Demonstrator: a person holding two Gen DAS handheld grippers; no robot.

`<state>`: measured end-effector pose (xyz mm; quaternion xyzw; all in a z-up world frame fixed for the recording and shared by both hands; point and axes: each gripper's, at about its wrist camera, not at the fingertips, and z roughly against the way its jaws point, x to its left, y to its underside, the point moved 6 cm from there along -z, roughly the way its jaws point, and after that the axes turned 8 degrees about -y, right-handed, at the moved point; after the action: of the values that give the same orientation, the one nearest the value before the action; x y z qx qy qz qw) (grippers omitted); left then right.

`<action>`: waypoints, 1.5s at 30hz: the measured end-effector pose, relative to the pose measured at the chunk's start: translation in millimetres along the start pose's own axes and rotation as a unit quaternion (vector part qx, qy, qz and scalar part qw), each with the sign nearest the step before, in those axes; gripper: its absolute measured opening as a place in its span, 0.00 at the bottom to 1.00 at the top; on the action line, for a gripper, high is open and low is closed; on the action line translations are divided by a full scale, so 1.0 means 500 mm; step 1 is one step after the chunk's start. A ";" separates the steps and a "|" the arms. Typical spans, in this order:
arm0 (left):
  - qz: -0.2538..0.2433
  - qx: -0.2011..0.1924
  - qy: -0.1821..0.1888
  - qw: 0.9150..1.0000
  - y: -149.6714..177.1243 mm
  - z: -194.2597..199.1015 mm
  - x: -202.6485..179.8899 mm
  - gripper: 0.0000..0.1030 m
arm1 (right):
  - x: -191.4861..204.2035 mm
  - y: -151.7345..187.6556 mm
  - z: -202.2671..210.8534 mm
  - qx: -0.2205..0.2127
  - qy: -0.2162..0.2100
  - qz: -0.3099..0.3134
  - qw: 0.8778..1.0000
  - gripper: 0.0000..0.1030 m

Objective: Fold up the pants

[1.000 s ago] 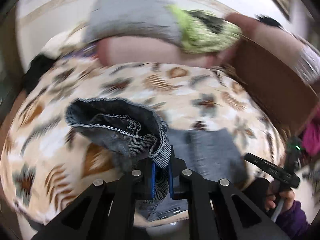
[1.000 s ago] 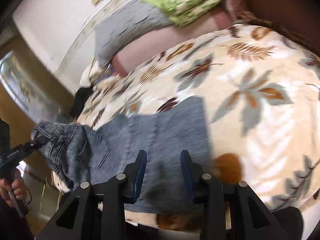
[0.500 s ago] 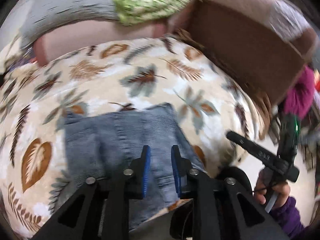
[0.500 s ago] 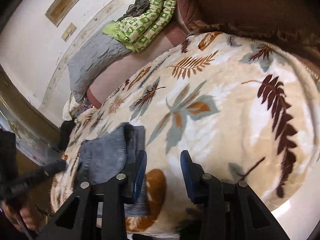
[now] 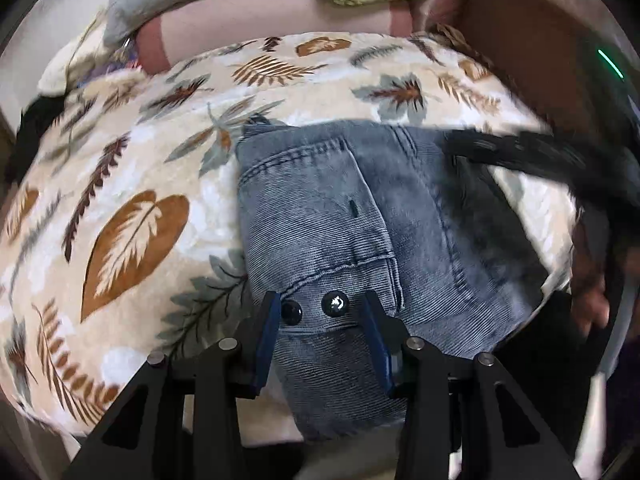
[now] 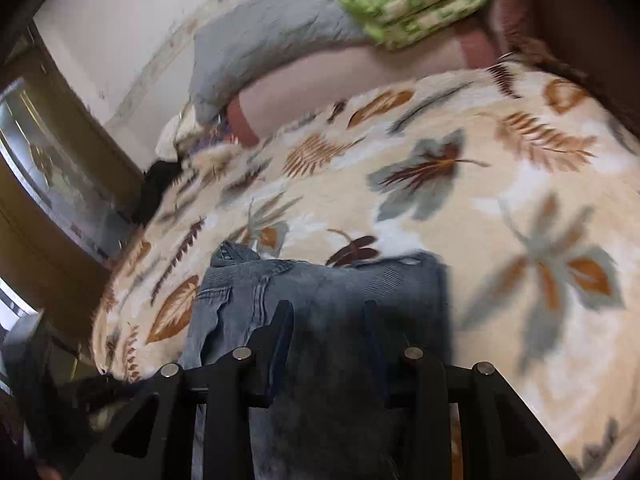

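Grey-blue corduroy-like denim pants [image 5: 360, 248] lie folded flat on the leaf-print cream blanket [image 5: 132, 184] at 6 o'clock, left gripper [image 5: 320, 340] & right gripper [image 6: 326, 332] jaws both open, empty above it; fold looks nearly done, next prob. press/square edges.

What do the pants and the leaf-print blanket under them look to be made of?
Pants: faded blue-grey denim, likely; diagonal twill ribbing, double-stitched seams, two metal buttons at the waistband. Blanket: probably plush fleece; soft, fuzzy, matte surface with printed leaves, though blur leaves this open.
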<state>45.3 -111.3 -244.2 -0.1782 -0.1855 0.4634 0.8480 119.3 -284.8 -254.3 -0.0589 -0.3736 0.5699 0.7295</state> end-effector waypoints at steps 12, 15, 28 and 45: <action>0.050 0.030 0.029 0.998 0.018 -0.025 0.032 0.45 | -0.008 0.025 0.036 -0.004 -0.007 -0.019 1.000 0.49; 0.039 0.024 0.036 0.998 0.049 0.004 0.031 0.45 | 0.015 0.071 0.071 0.001 -0.011 0.011 1.000 0.49; 0.063 0.019 0.017 0.998 0.079 0.022 0.061 0.58 | 0.036 0.160 0.086 0.014 -0.006 0.025 1.000 0.50; 0.066 -0.168 -0.141 0.973 -0.065 0.289 0.125 0.82 | 0.116 0.065 0.386 -0.183 -0.020 0.063 0.981 0.65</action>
<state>30.8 -56.0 -94.2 -0.2630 -0.3663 0.5011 0.7386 -20.0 -288.3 -105.4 -0.2035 -0.4817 0.5374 0.6616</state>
